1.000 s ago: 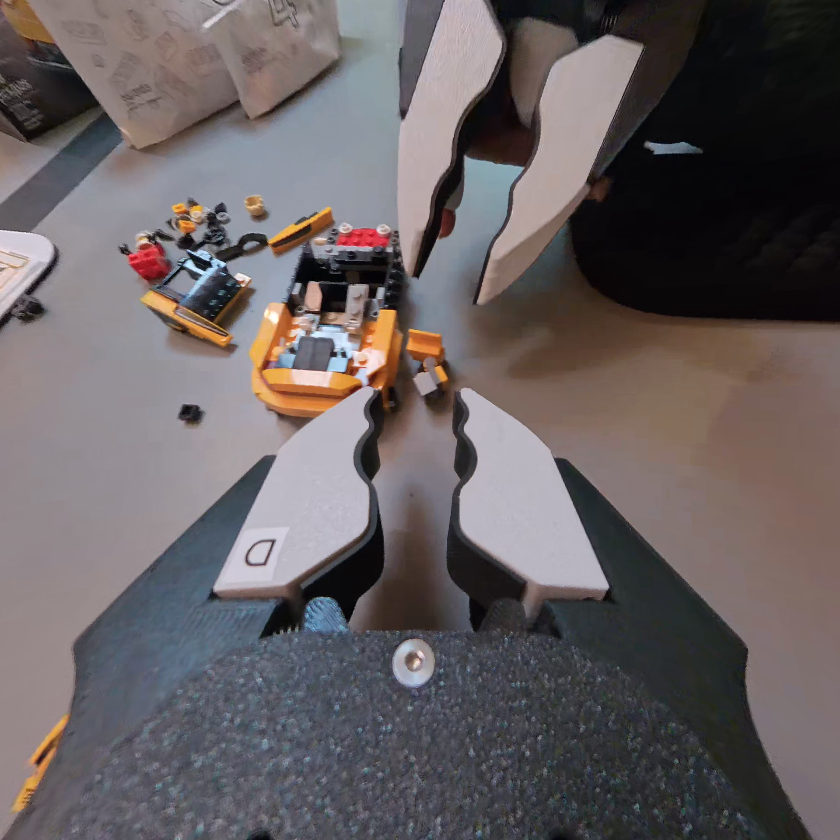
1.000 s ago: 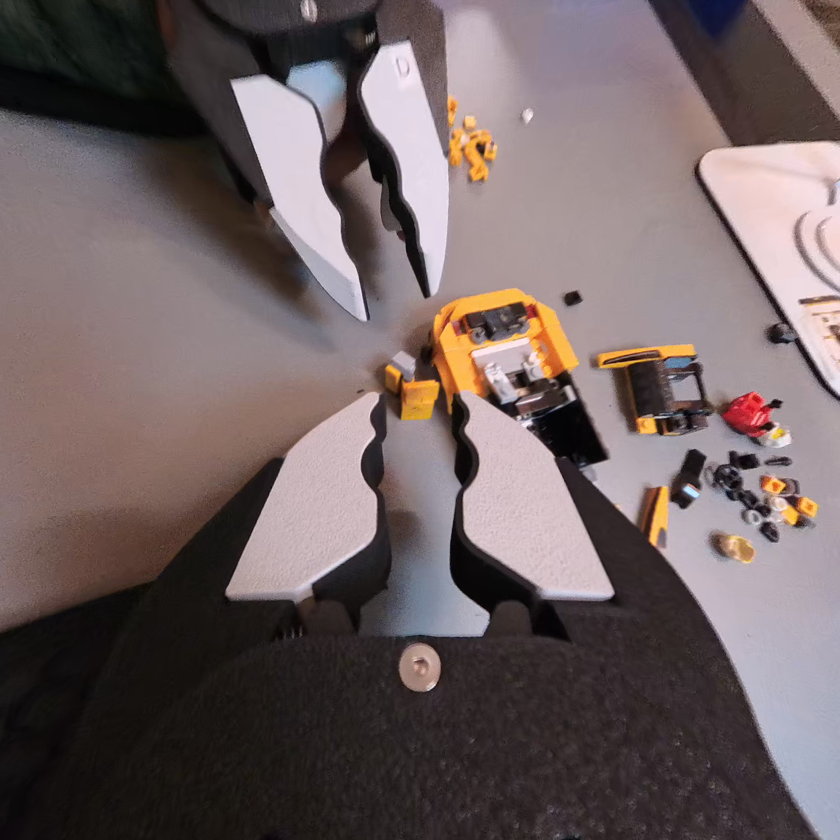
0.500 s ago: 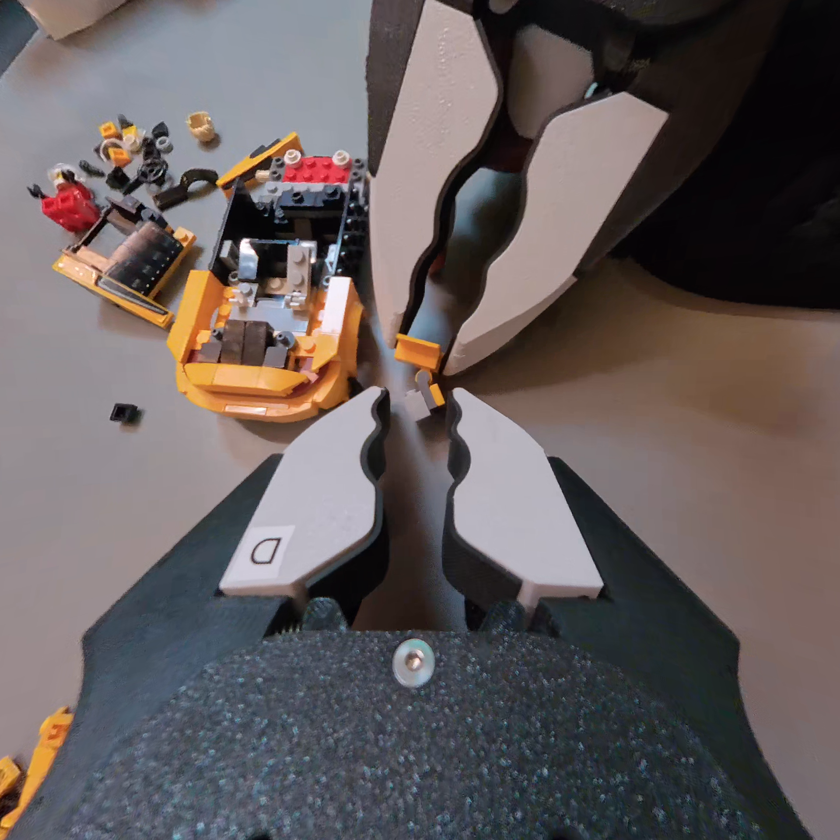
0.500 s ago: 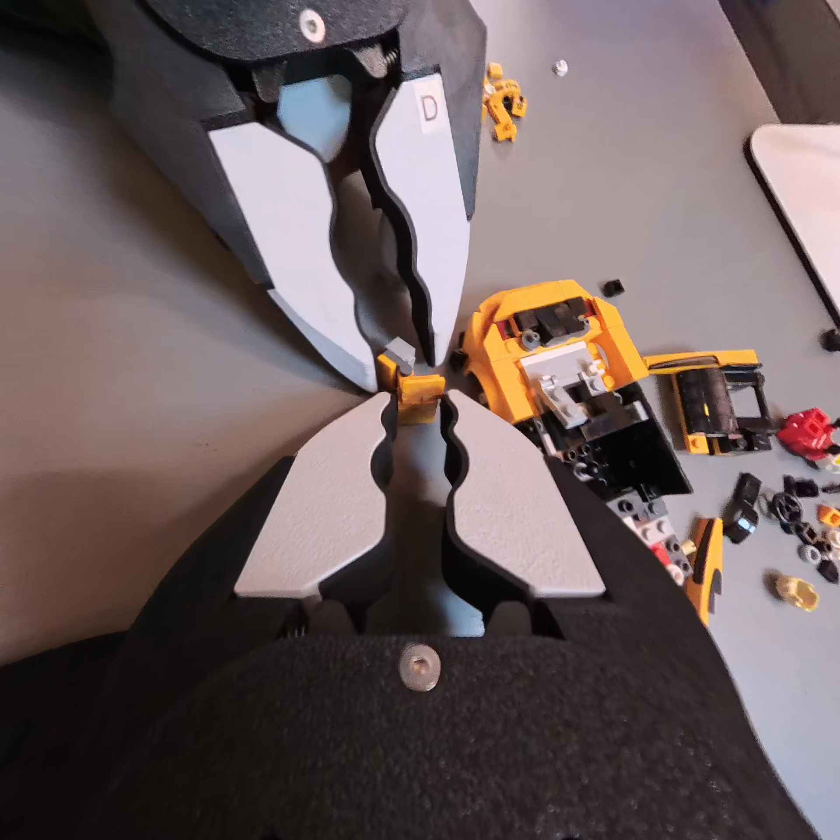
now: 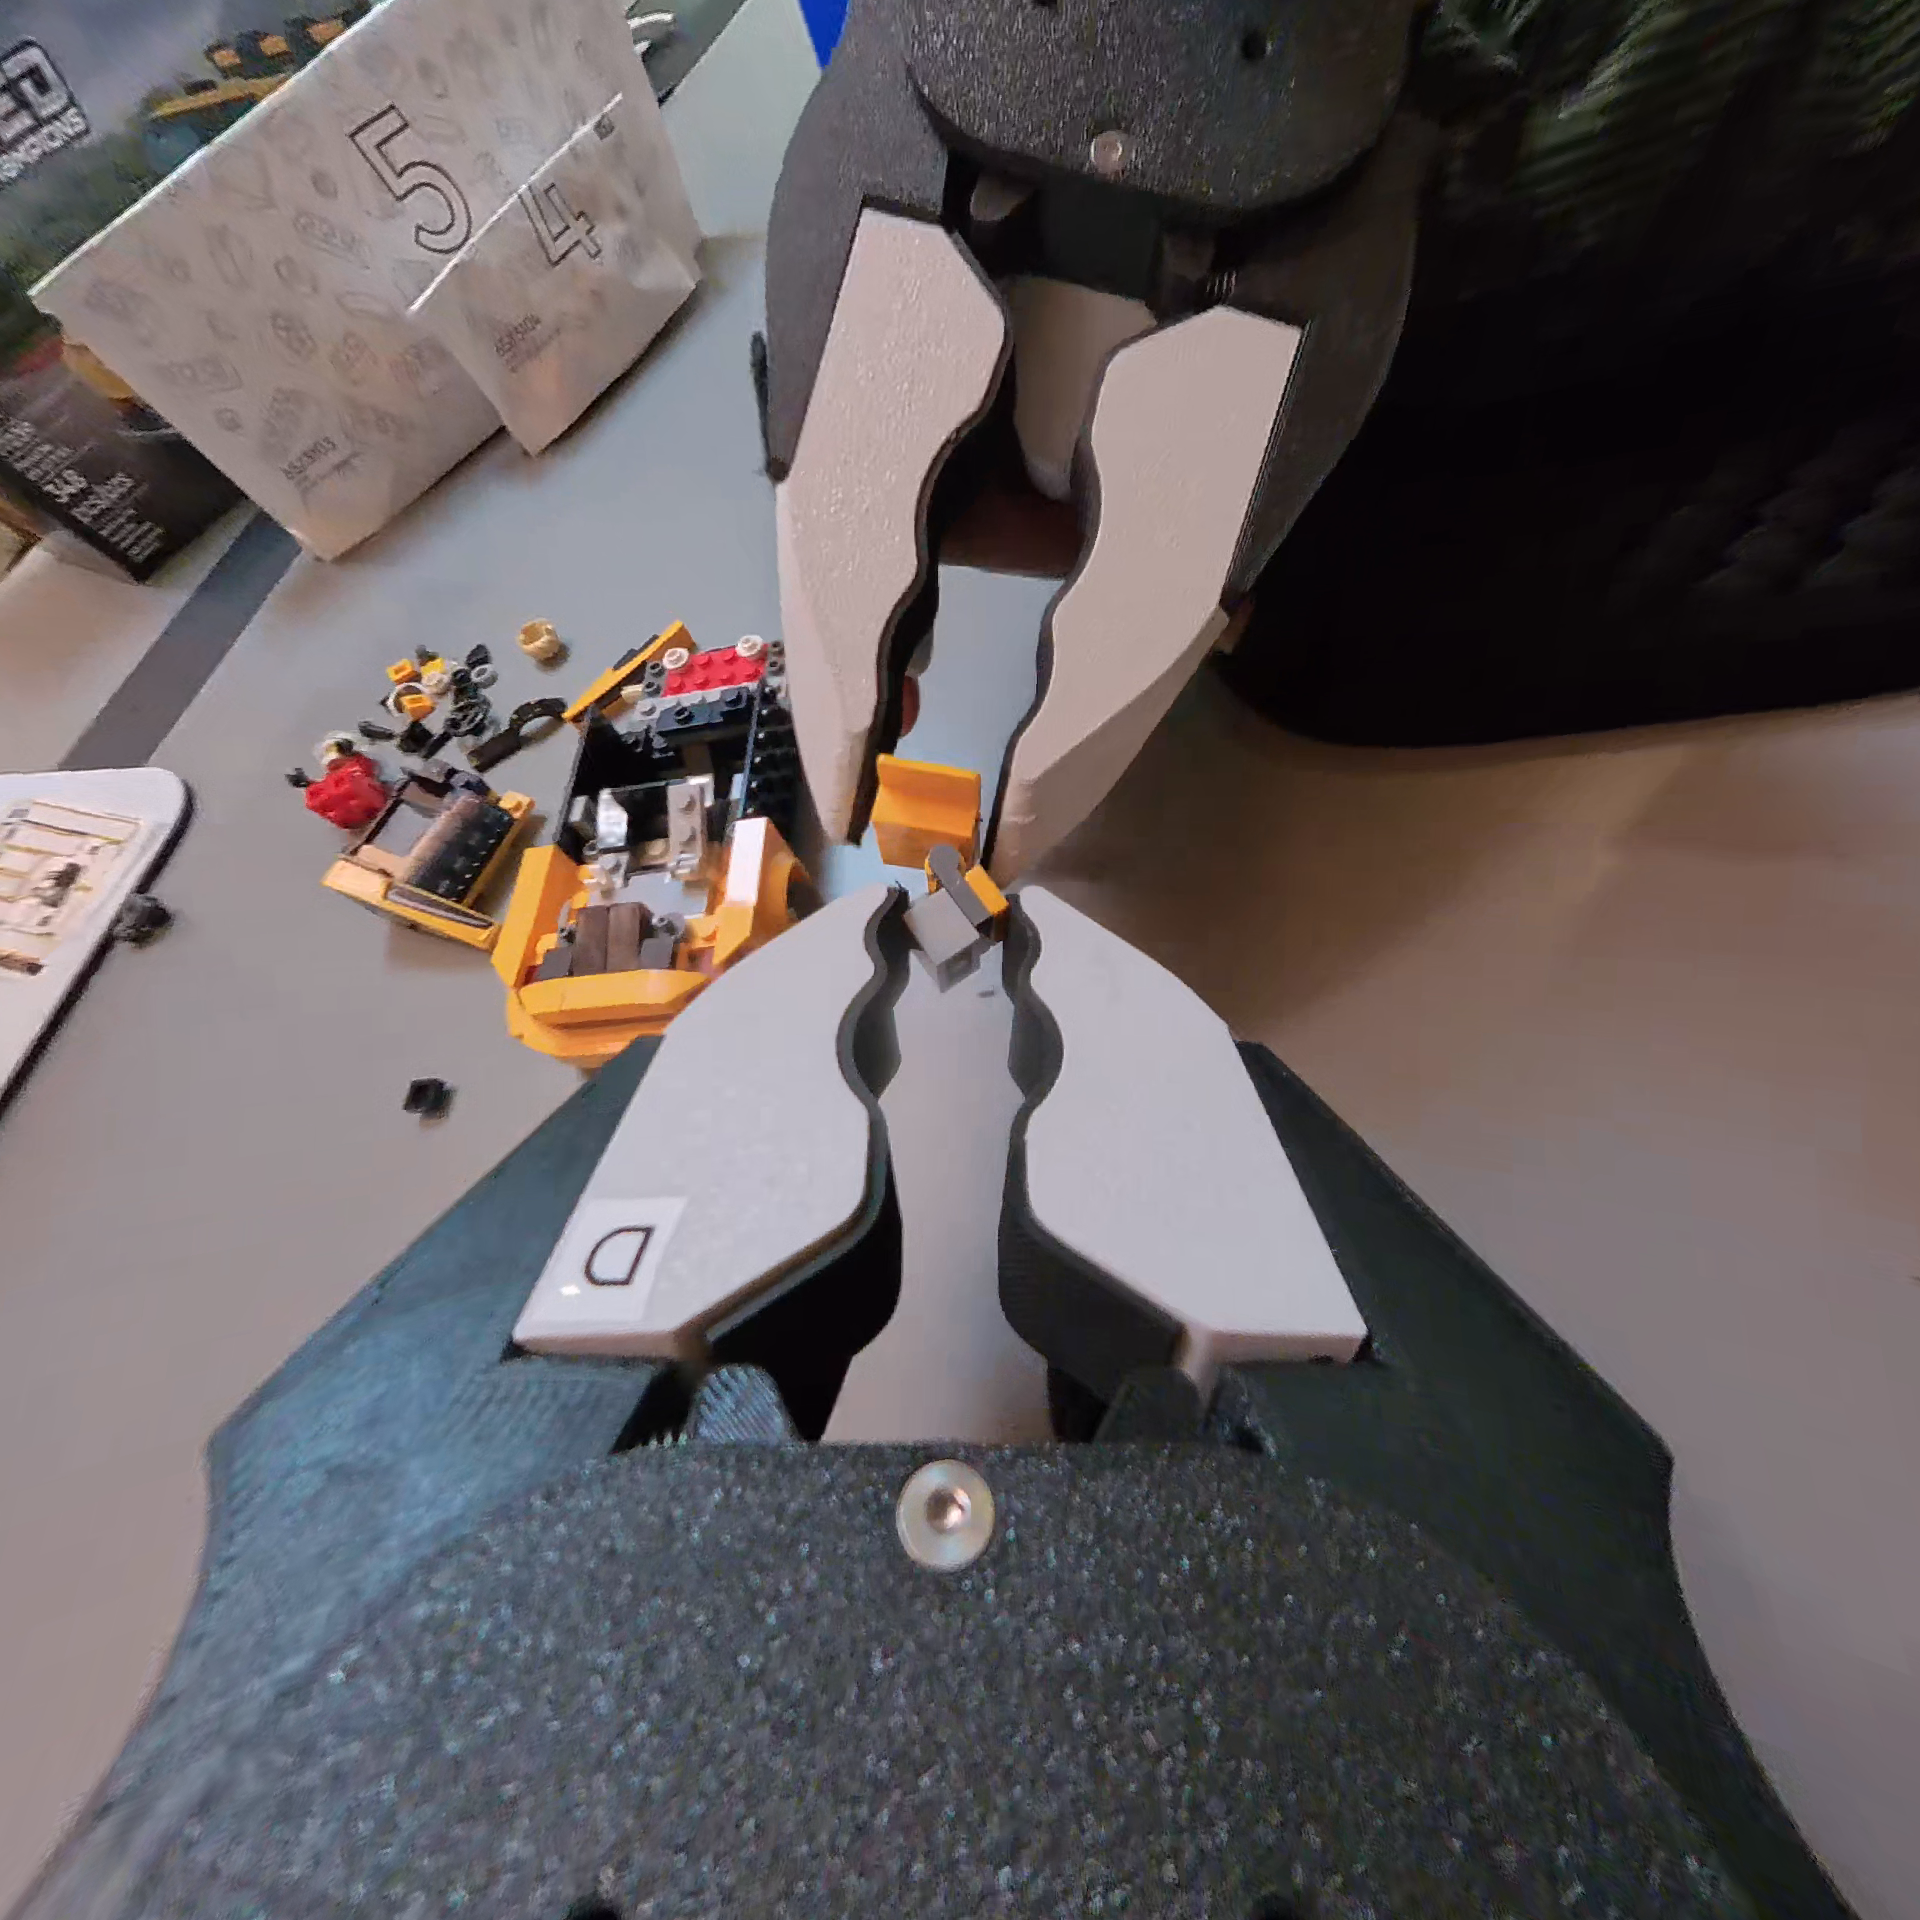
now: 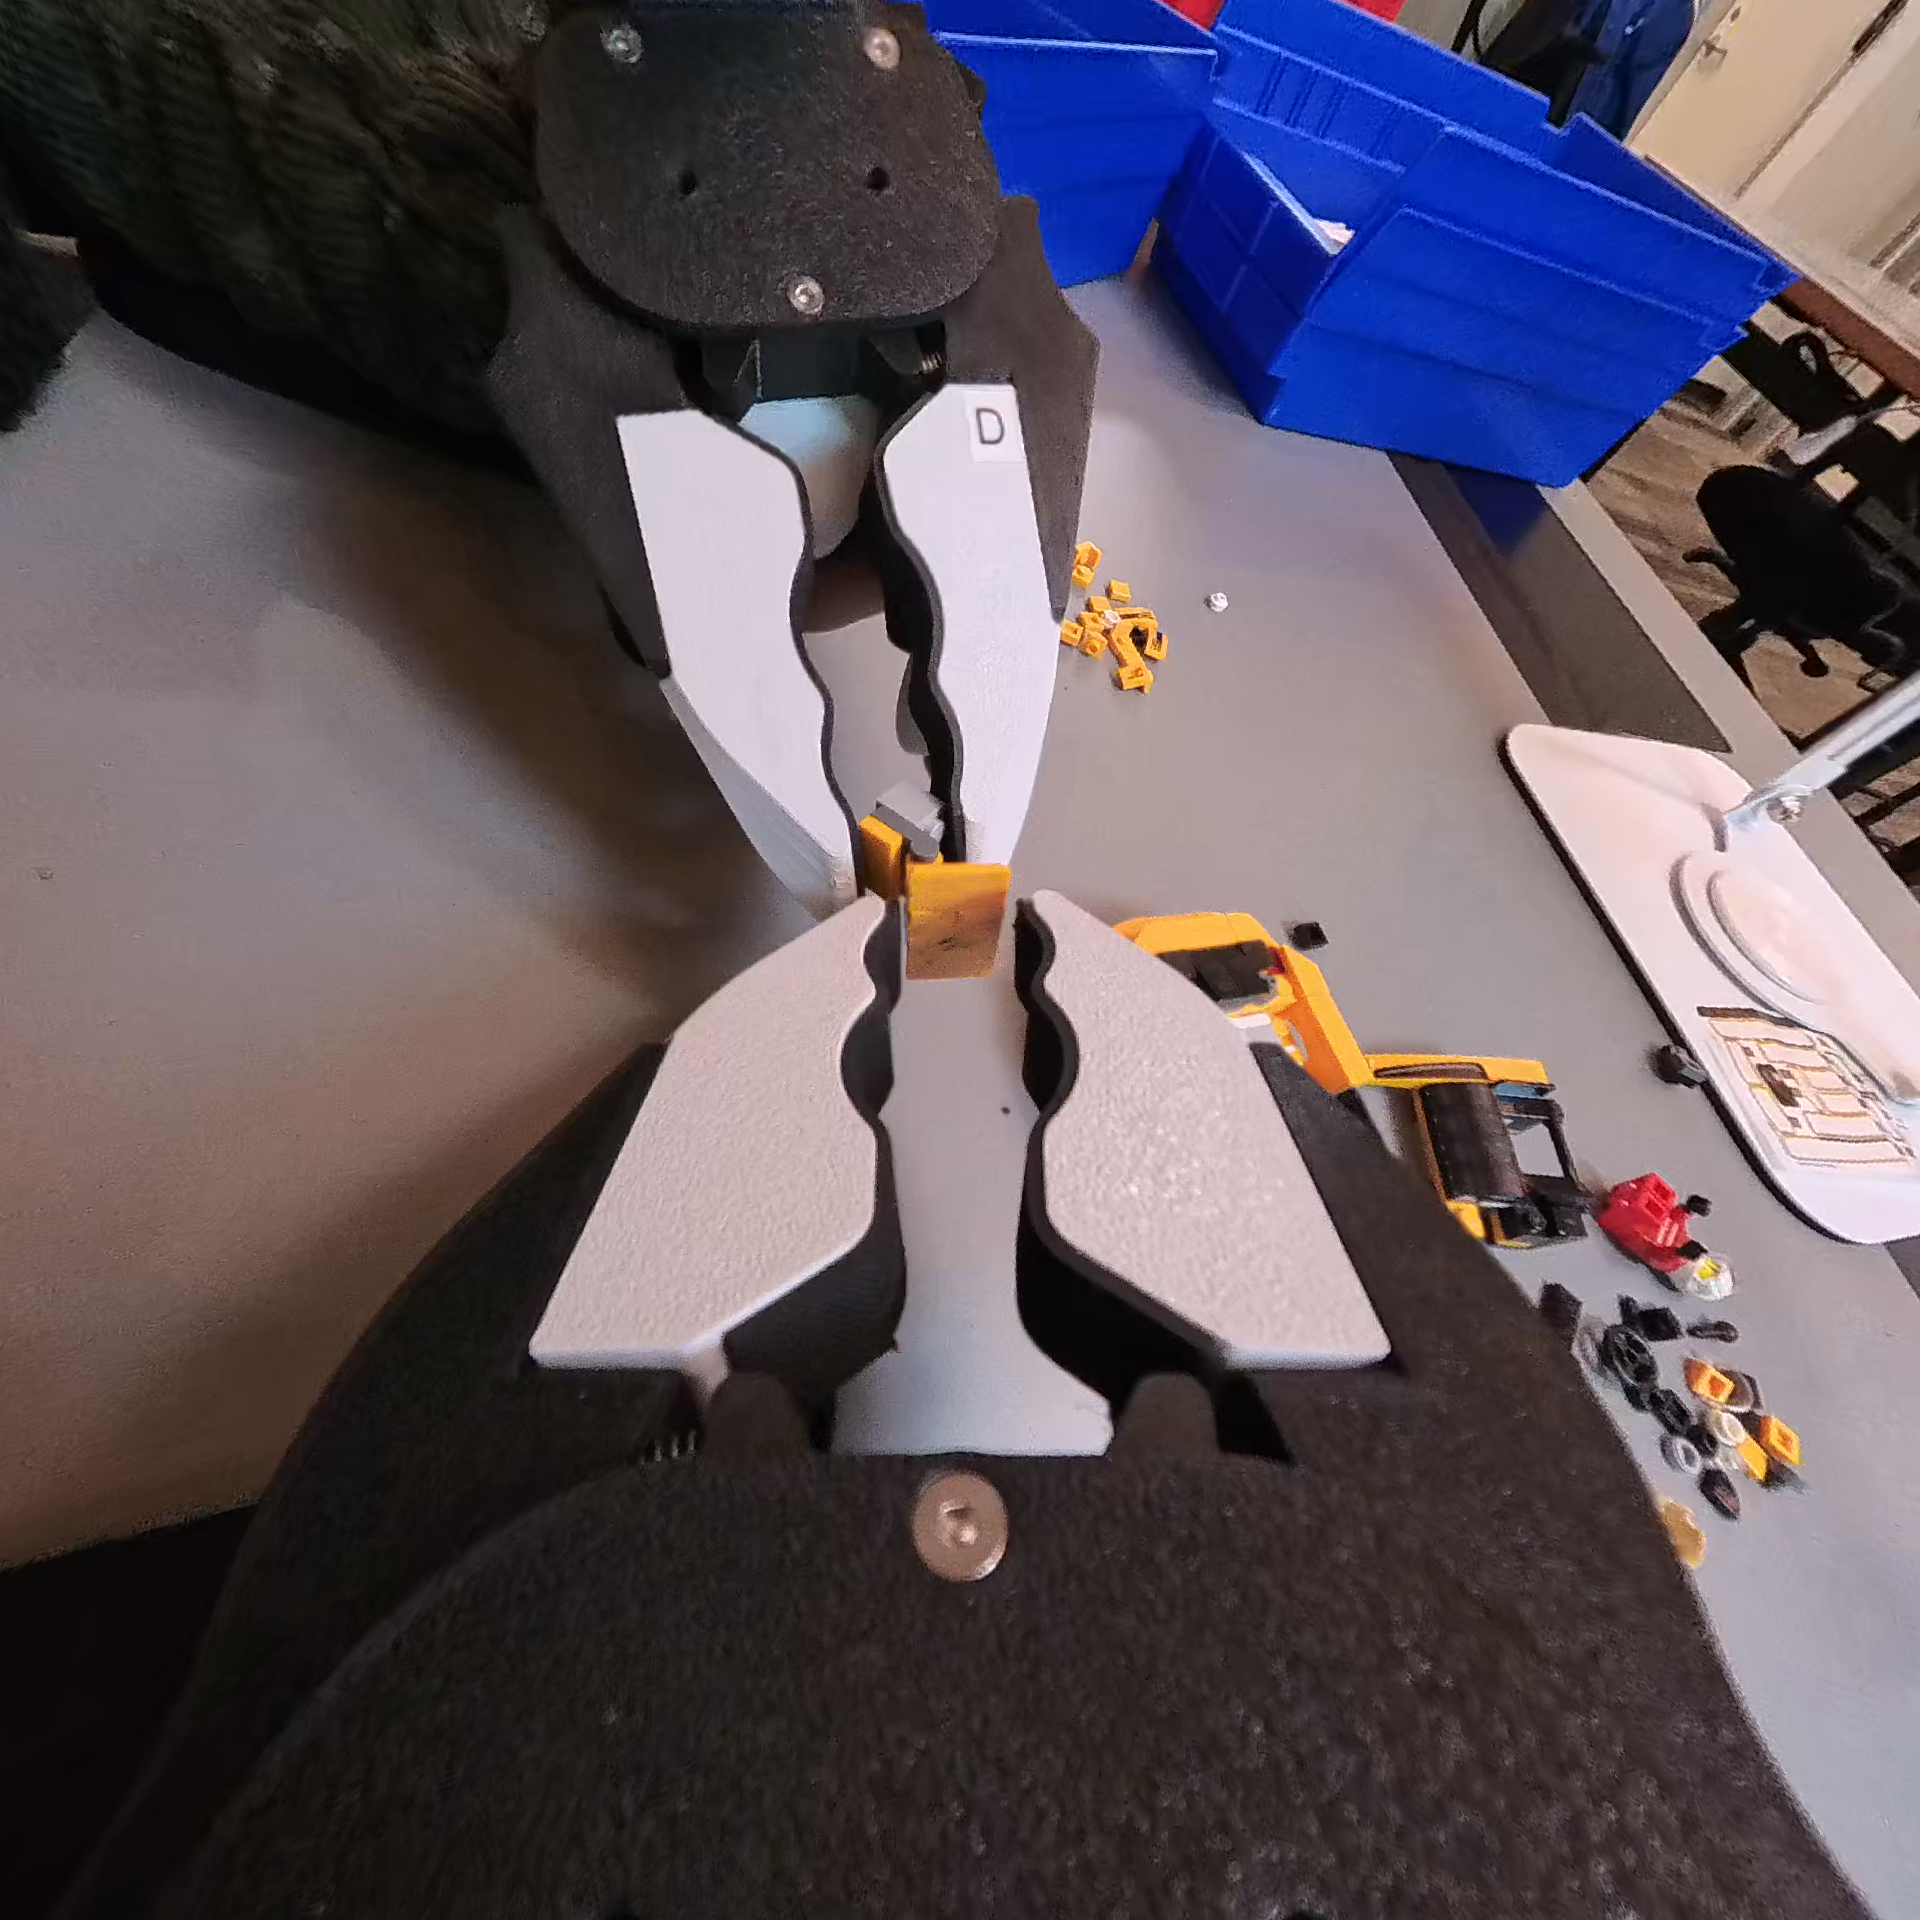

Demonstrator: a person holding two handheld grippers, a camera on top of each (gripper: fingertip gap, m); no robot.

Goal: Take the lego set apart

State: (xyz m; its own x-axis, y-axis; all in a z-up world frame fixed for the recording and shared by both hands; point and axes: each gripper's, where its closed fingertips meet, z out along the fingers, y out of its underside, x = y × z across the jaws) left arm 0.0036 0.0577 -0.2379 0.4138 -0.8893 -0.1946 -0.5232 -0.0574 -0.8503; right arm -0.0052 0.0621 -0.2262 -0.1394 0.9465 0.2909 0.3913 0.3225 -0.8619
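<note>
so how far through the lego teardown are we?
Partway. Done: the roof section and loose small parts lie apart on the table. In hand: left tongs and right tongs each grip an end of a small orange-grey subassembly, apparently pulling it apart. Left: the orange car body is still largely assembled.

Both grippers alike — left gripper (image 5: 948, 914) and right gripper (image 6: 954, 920): speckled black 3D-printed bodies w/ pale grey fingers (image 5: 748, 1101), wavy black-edged inner sides, one silver screw (image 5: 943, 1512) centred (a lettered sticker marks the left). Dark ribbed sleeve (image 6: 260, 177) behind.
</note>
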